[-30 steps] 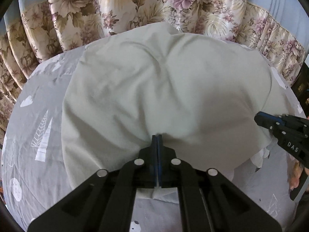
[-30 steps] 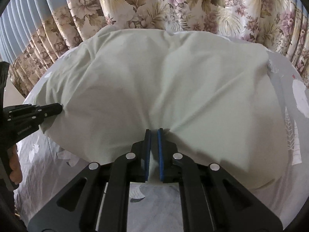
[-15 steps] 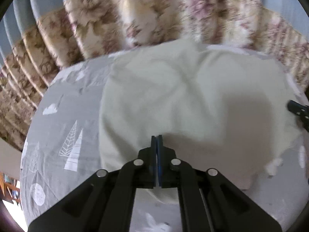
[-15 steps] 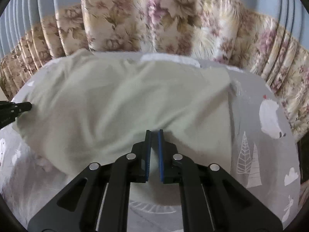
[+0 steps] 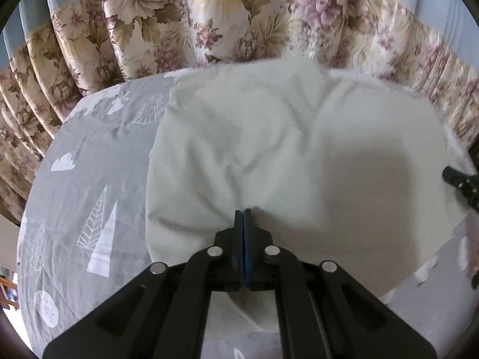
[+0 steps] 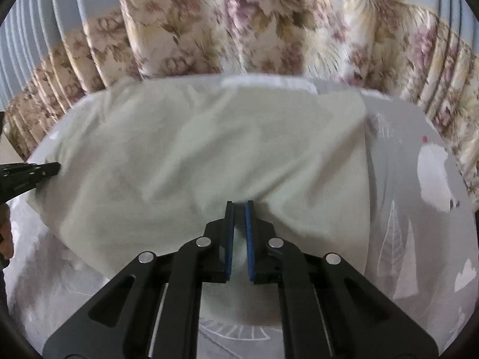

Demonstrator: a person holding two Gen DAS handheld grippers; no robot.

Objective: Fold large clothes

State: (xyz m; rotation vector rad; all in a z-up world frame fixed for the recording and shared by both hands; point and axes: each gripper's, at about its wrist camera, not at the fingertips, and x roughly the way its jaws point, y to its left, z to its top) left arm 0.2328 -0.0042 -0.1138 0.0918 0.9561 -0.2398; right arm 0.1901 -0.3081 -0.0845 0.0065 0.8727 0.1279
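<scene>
Two hand-held grippers: both clamped on the garment's near hem.
Left hand-held gripper (image 5: 243, 214): jaws together on cloth.
Right hand-held gripper (image 6: 239, 206): jaws narrowly apart, cloth pinched between; opening slightly.
Pale green garment (image 5: 284, 149): spread over the grey printed bedsheet (image 5: 89, 179), before floral curtains (image 5: 179, 24).
Risk: the right grip loosens, the hem slips, the fold skews.

a home bedroom: printed bedsheet (image 5: 89, 161), floral curtains (image 5: 167, 24) behind.

The garment (image 5: 299, 155) is plain pale green. The sheet (image 5: 98, 161) is grey, printed with white trees, clouds and animals. The curtain (image 5: 185, 21) is light blue above, with a beige band of pink and brown flowers. The pads (image 6: 248, 239) are blue on black grippers.
</scene>
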